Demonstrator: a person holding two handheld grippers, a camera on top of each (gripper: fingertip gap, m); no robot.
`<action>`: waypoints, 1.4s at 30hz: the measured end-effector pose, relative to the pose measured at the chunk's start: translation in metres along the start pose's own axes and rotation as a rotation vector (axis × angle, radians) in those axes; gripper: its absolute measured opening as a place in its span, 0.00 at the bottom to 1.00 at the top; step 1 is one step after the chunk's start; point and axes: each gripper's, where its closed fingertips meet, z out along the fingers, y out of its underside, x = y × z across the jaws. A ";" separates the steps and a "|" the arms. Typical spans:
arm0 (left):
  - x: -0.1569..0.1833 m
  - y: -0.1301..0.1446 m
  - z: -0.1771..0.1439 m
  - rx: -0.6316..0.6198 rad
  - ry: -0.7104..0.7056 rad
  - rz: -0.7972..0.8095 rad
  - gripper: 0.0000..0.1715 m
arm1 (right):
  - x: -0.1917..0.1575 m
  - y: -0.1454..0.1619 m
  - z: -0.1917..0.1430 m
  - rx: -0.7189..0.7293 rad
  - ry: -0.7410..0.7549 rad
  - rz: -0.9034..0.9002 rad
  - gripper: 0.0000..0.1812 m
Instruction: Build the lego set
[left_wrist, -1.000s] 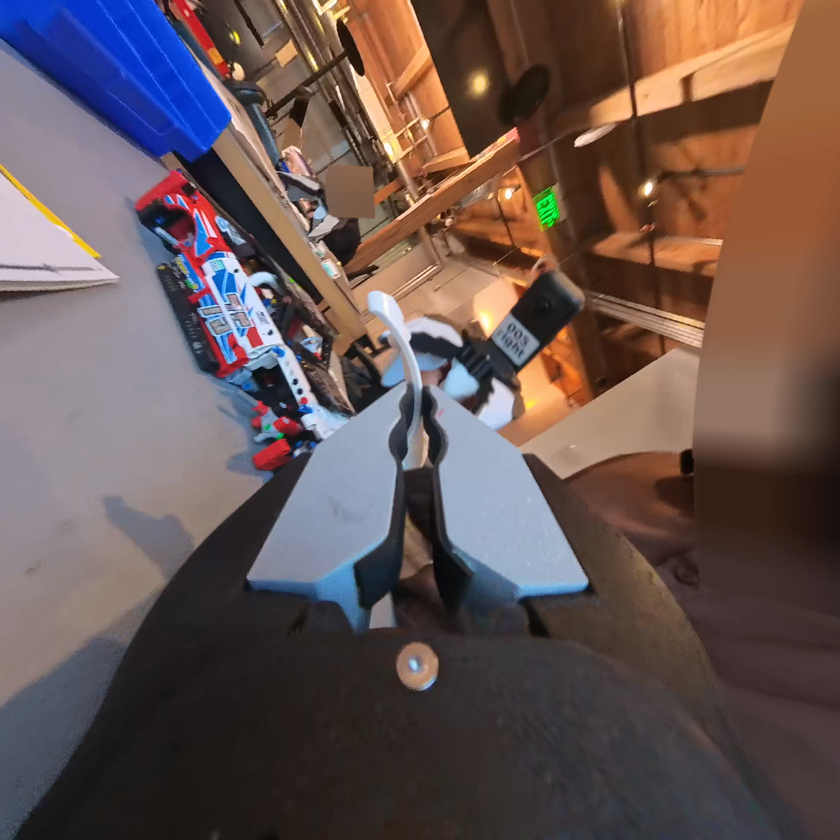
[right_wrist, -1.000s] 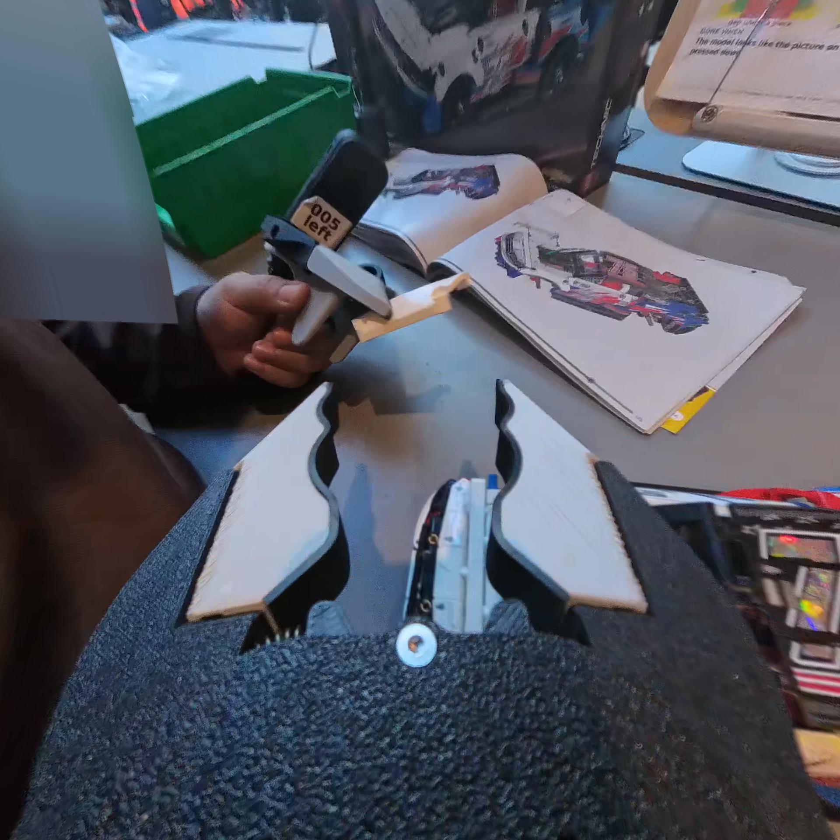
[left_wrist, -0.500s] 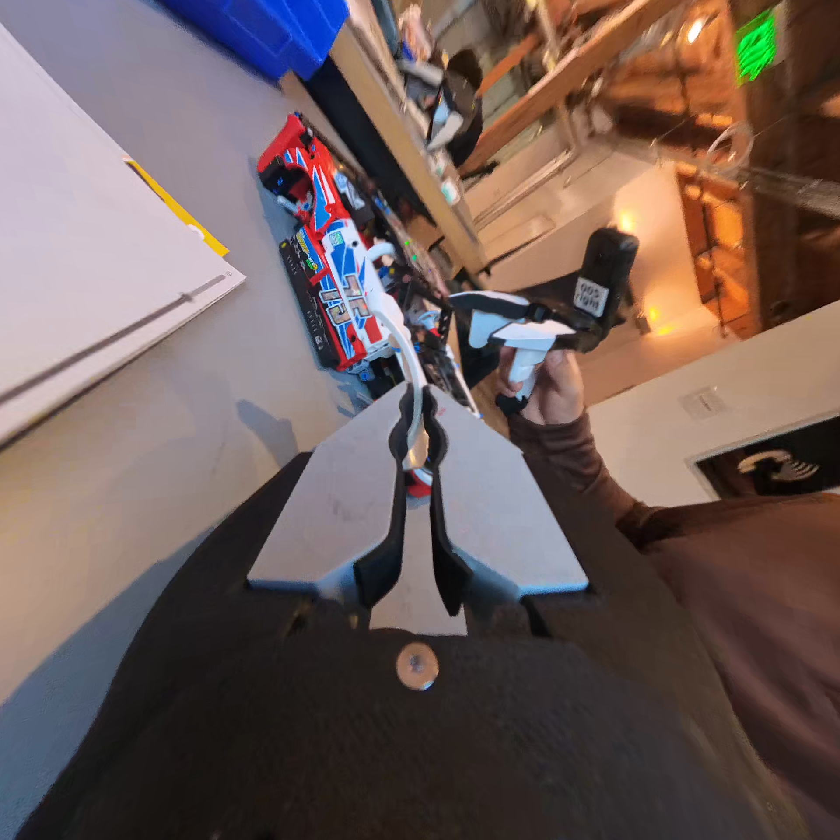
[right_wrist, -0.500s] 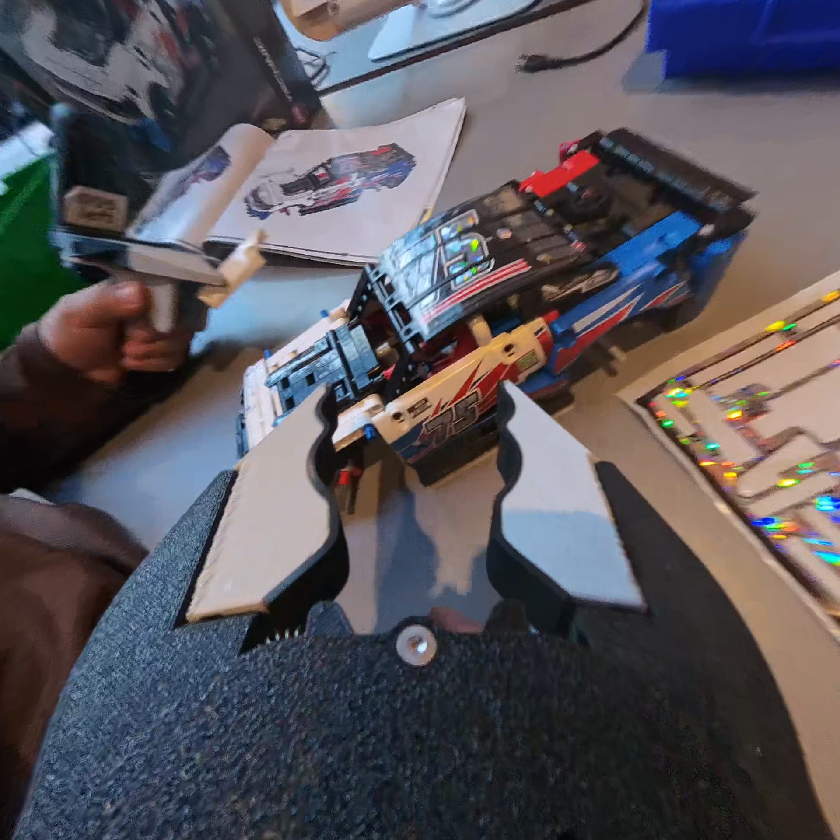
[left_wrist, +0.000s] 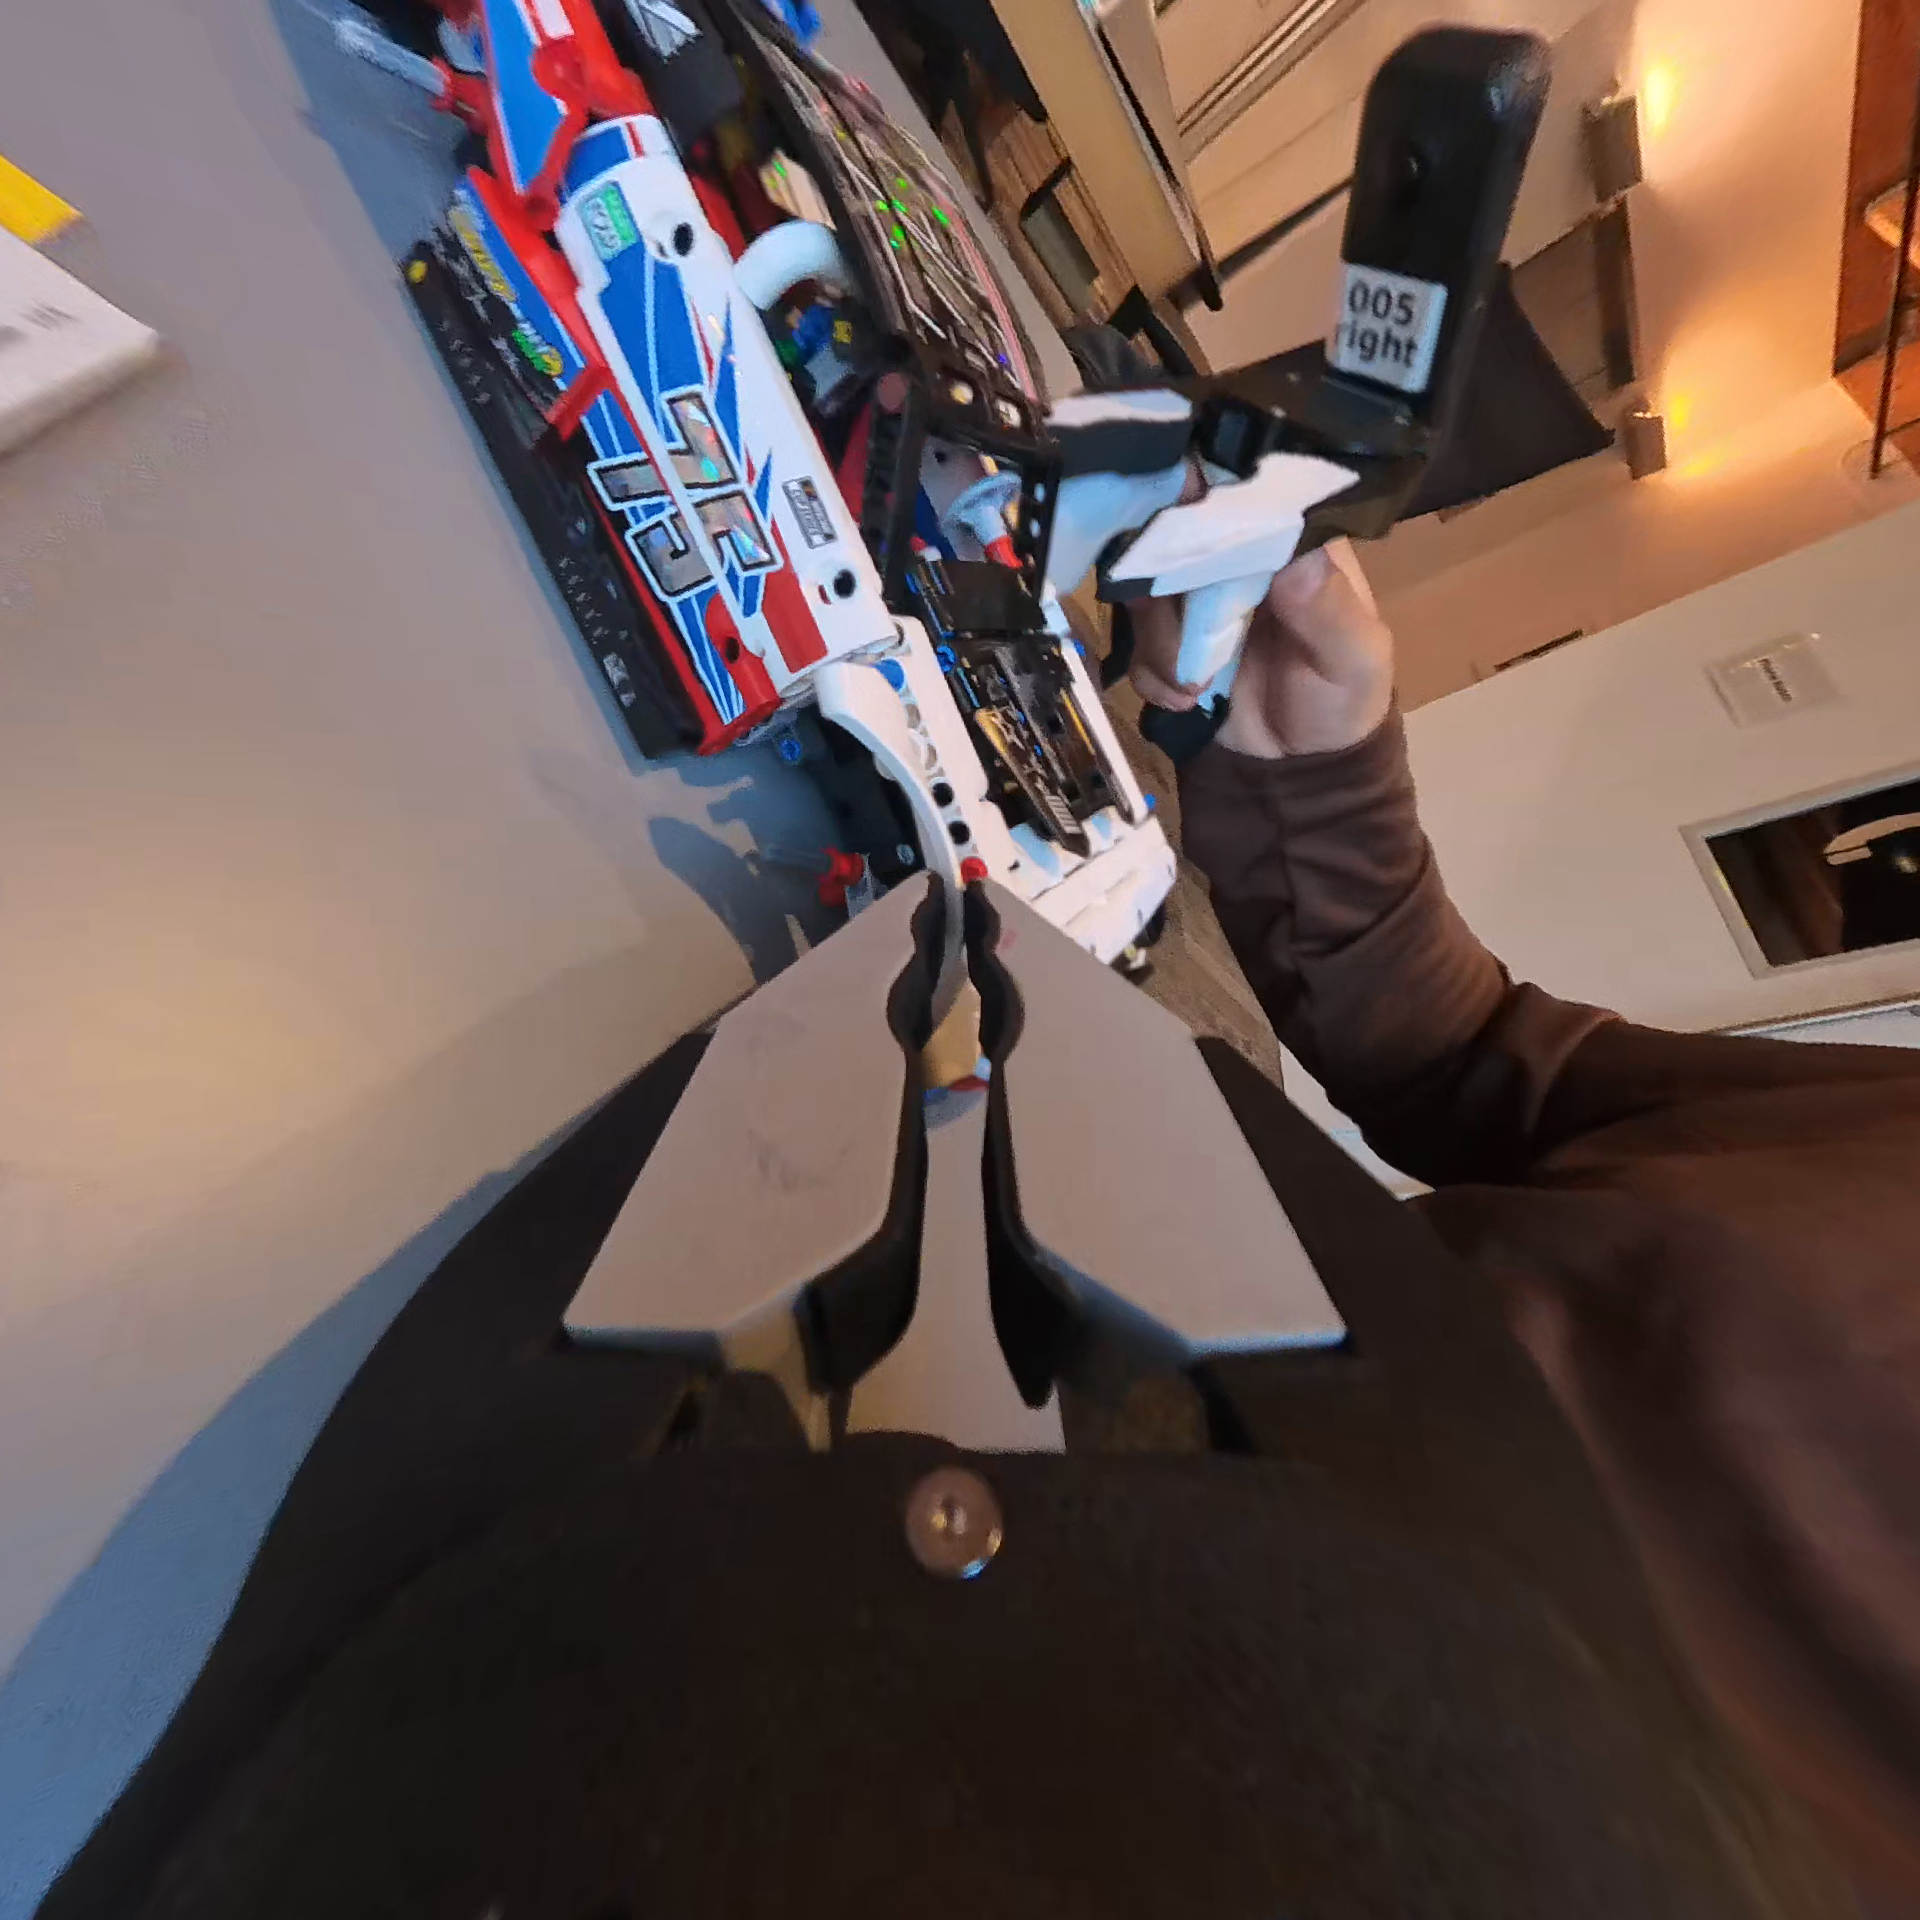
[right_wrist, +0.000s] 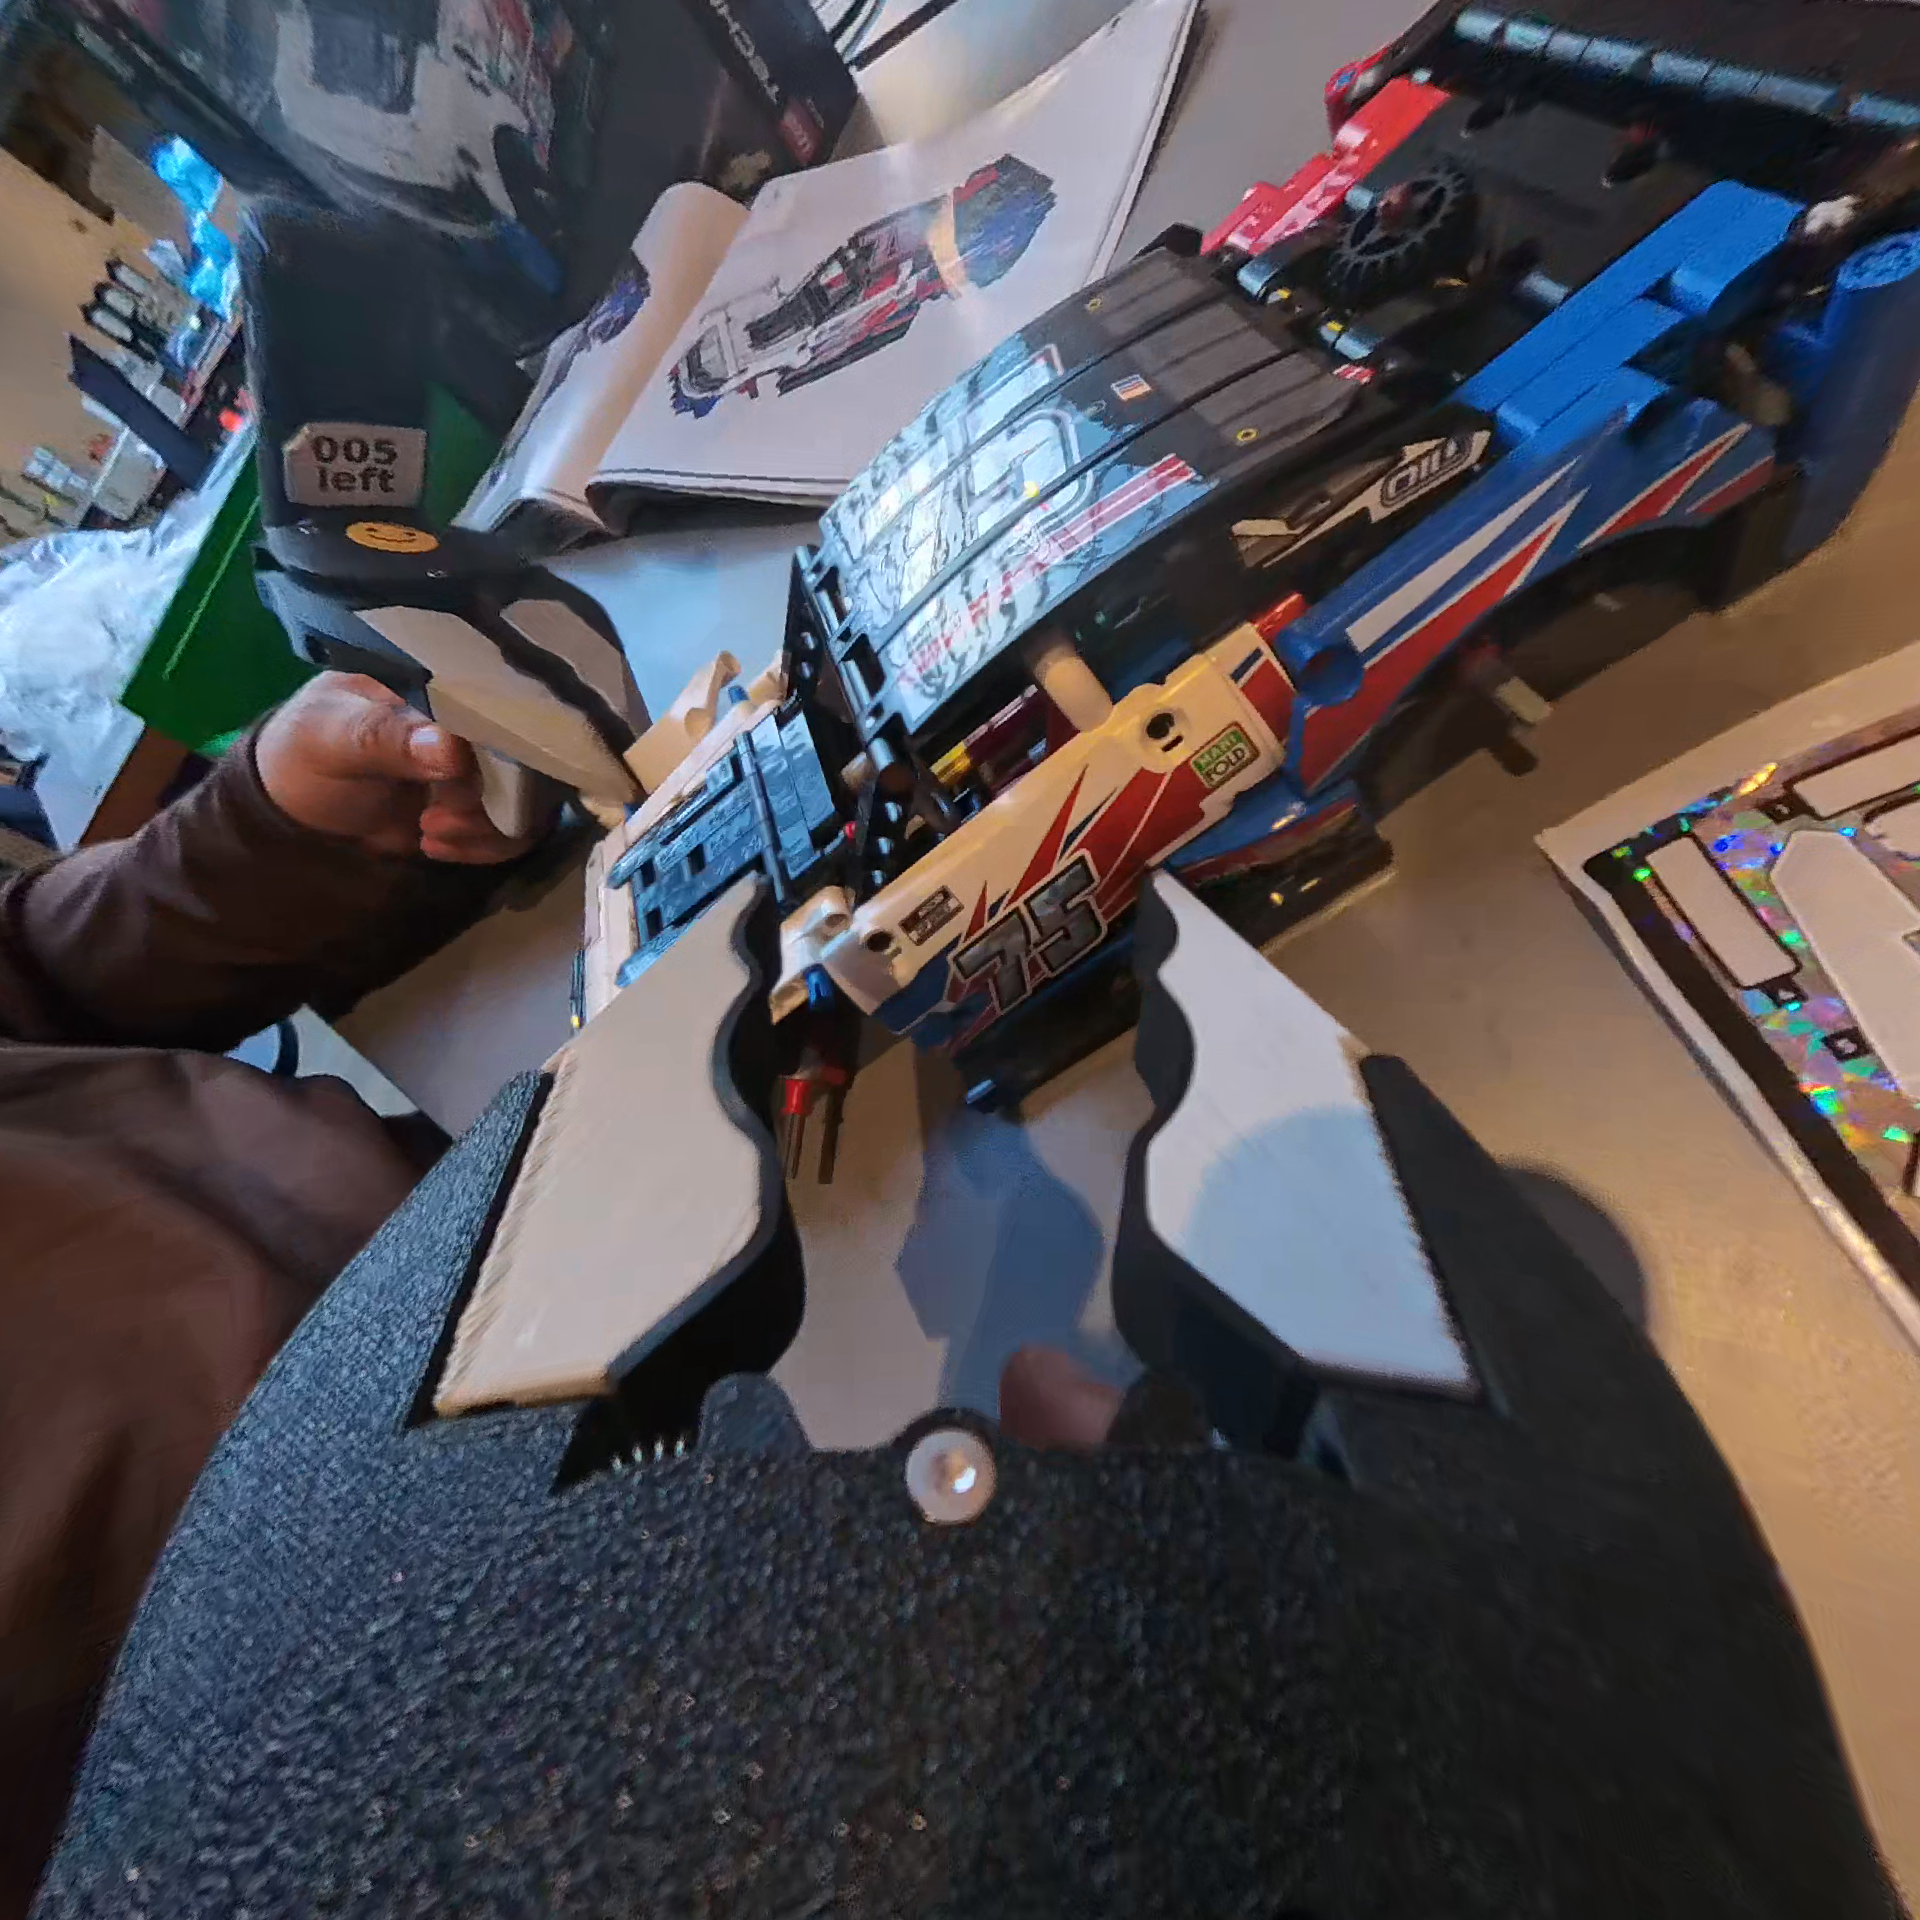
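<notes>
The lego car (right_wrist: 1195, 644) sits on the grey desk (right_wrist: 1558, 1039), red, white and blue; the left gripper (left_wrist: 951, 914) has its fingers (left_wrist: 790, 1122) squeezed on a curved white piece (left_wrist: 940, 821) at the car's front corner; the right gripper (right_wrist: 951, 977) has its fingers (right_wrist: 634, 1143) wide apart, holding nothing, close to the car's side; an open booklet (right_wrist: 883, 312) lies behind the car.

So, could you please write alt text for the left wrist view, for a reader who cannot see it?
The left gripper, jaws shut on a curved white piece, holds it against the front of a red, white and blue lego car on a grey table. Beyond the car, a hand holds the right gripper.
</notes>
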 end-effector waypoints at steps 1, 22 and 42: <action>0.006 0.005 0.003 -0.004 0.009 0.004 0.00 | 0.001 0.001 -0.002 -0.012 -0.001 -0.024 0.38; 0.084 0.000 0.024 0.248 0.376 -0.027 0.00 | 0.000 -0.028 -0.039 -0.044 0.101 -0.330 0.36; 0.125 -0.038 -0.019 0.642 0.696 -0.023 0.00 | -0.167 -0.019 0.008 0.258 -0.078 -0.229 0.05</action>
